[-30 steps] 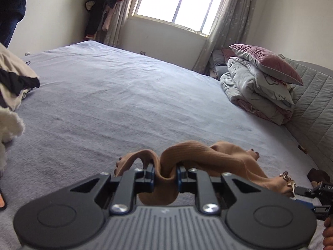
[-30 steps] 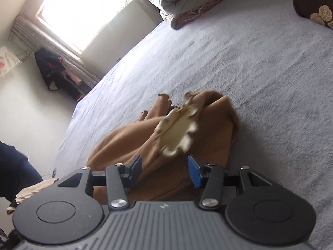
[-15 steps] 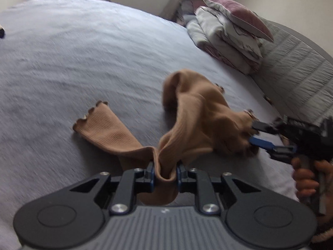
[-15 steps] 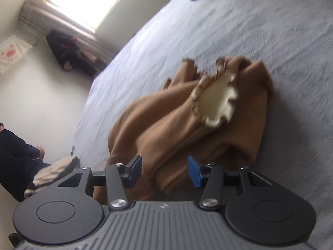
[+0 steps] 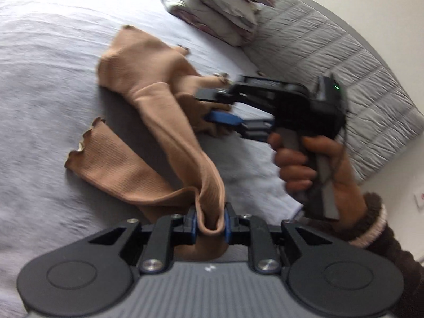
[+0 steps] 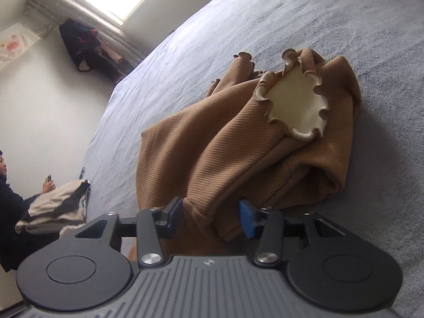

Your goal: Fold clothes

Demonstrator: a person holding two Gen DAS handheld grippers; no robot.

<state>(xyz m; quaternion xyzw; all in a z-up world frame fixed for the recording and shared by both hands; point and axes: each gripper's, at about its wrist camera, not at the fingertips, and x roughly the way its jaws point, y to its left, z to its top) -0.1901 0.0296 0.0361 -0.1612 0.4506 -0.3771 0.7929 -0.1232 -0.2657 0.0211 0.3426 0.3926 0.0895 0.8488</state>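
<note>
A tan ribbed garment (image 5: pixel 159 100) lies bunched on the grey-blue bed (image 5: pixel 39 79). My left gripper (image 5: pixel 209 222) is shut on a fold of it, and the cloth runs taut from the pads up to the heap. One frilled sleeve end (image 5: pixel 106 153) lies flat at the left. My right gripper (image 5: pixel 209 106), held in a hand, reaches into the heap's far side. In the right wrist view the garment (image 6: pixel 212 143) shows a frilled cuff with cream lining (image 6: pixel 299 106). The right gripper (image 6: pixel 210 212) is closing, with a thick fold between its jaws that is not visibly pinched.
Folded quilts and a pillow (image 5: pixel 220 18) are stacked against the grey quilted headboard (image 5: pixel 331 61). A person (image 6: pixel 8 185) sits at the bed's left edge beside a pile of clothes (image 6: pixel 55 206). Dark clothes (image 6: pixel 84 47) hang near the window.
The left wrist view swung down and to the right, drawing the cloth taut and bringing the right gripper and its hand close. The right jaws narrowed around a fold of the garment.
</note>
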